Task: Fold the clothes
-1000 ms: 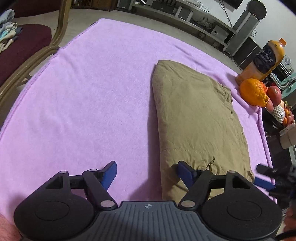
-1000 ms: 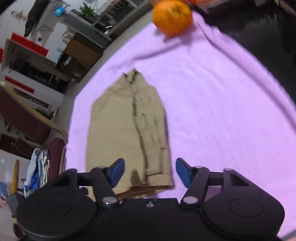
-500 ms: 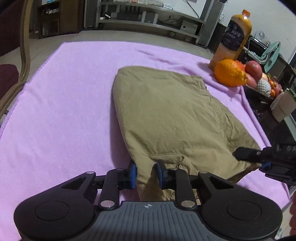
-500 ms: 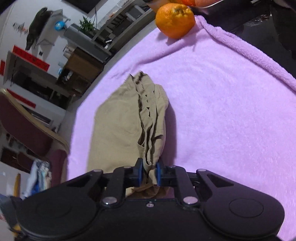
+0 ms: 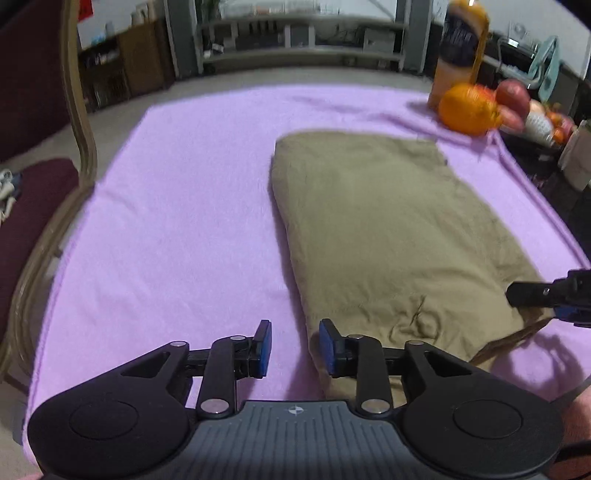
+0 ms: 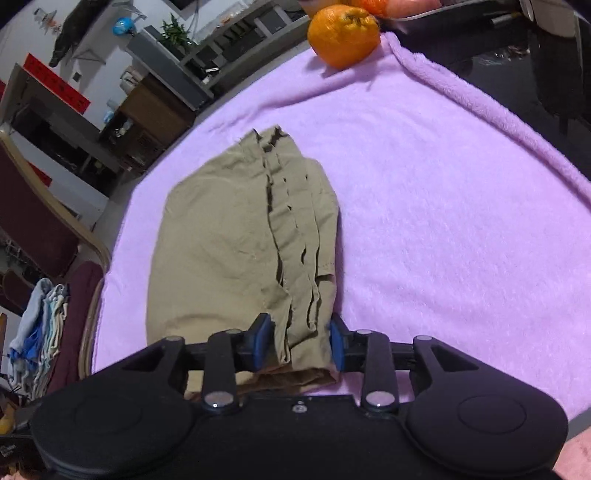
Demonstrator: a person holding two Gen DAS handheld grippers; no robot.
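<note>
Presently, left gripper: jaws part-way apart and opening, nothing between the blue pads; bare purple cloth shows in the gap, and the near corner of the folded garment lies just beside the right-hand pad. Right gripper: jaws likewise part-way apart and opening; the garment's layered near edge sits between the pads, which do not appear to press on it.

Garment: khaki, folded to a thick oblong, lying flat on the purple blanket that covers the table; smooth fold along its left side, stacked open edges along its right, seen in the right wrist view.

Handling, as judged: light, soft, limp; layers likely to slide apart if pinched singly. Best taken at the two near corners, through all layers together, and carried level.

Surroundings: orange at the blanket's far corner, juice bottle and other fruit beyond; wooden chair with dark red seat at the left, bearing other clothes.
</note>
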